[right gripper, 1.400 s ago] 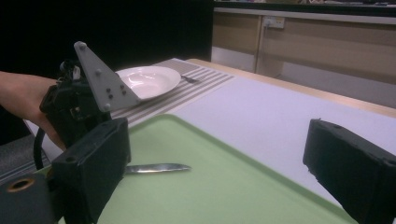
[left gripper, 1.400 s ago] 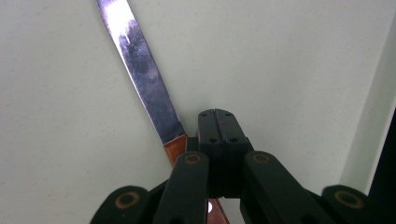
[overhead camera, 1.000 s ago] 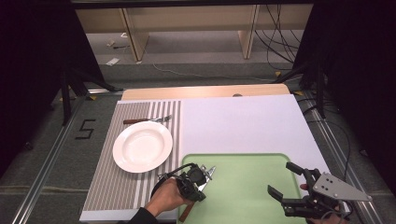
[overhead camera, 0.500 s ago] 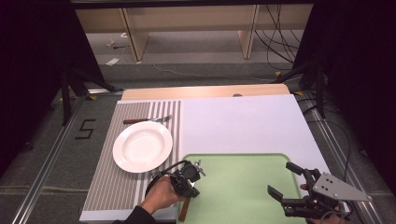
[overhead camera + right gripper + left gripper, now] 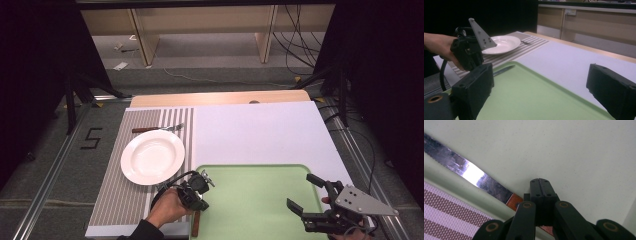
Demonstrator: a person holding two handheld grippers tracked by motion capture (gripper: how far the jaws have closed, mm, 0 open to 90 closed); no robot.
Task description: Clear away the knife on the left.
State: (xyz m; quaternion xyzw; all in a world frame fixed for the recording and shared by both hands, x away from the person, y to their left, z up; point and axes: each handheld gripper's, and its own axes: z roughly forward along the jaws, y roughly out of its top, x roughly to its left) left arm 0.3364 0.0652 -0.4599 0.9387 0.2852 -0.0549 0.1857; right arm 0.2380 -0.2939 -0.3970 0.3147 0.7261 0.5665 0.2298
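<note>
The left gripper point(image 5: 541, 185) has its jaws pressed together, tips at the handle of the knife point(image 5: 467, 171), which lies along the left edge of the green tray point(image 5: 260, 200) (blade on the rim). The right gripper point(image 5: 311, 194) hovers spread over the tray's near right corner. A plate point(image 5: 152, 157) and fork point(image 5: 159, 129) rest on the striped mat point(image 5: 120, 200).

Knife point(image 5: 471, 173): shiny scuffed metal blade, reddish wooden handle. Tray point(image 5: 260, 200): matt green plastic, finely speckled. Plate point(image 5: 152, 157): glossy white ceramic. Placemat point(image 5: 446, 217): coarse striped woven cloth
</note>
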